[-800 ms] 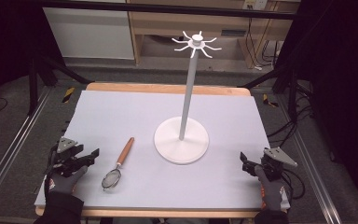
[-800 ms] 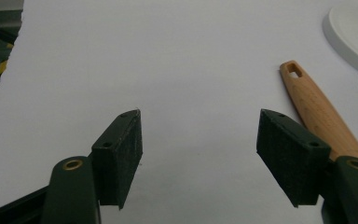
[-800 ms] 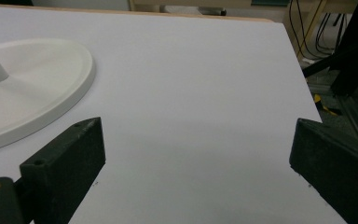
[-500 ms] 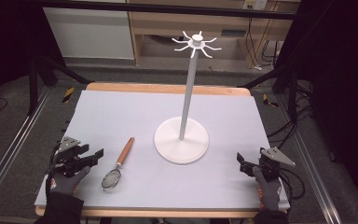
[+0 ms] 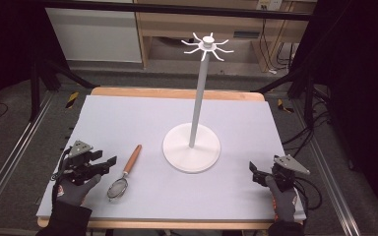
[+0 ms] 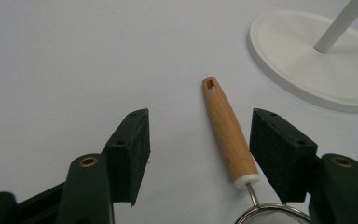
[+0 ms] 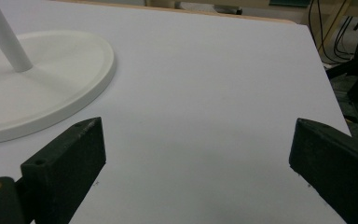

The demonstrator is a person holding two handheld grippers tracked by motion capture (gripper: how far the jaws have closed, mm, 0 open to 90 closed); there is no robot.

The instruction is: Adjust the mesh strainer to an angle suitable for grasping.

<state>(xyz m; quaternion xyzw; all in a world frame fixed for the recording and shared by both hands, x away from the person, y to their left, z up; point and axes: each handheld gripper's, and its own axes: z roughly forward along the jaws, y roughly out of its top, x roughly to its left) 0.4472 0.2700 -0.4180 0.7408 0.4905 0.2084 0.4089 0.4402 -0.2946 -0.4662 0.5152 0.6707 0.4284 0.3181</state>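
Closer now, my left tongs (image 6: 199,154) gape around the strainer (image 5: 126,172) handle lying on the counter (image 5: 128,118), right tongs (image 5: 261,173) idle and open; next I close and lift.

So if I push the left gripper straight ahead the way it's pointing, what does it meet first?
Probably the strainer's wooden handle. The left gripper is open, and in its own view the handle lies between the jaws, nearer one of them. Height above the mat is unclear, so it might pass over. Further off stands the white stand's base.

Overhead camera; two close tool cameras
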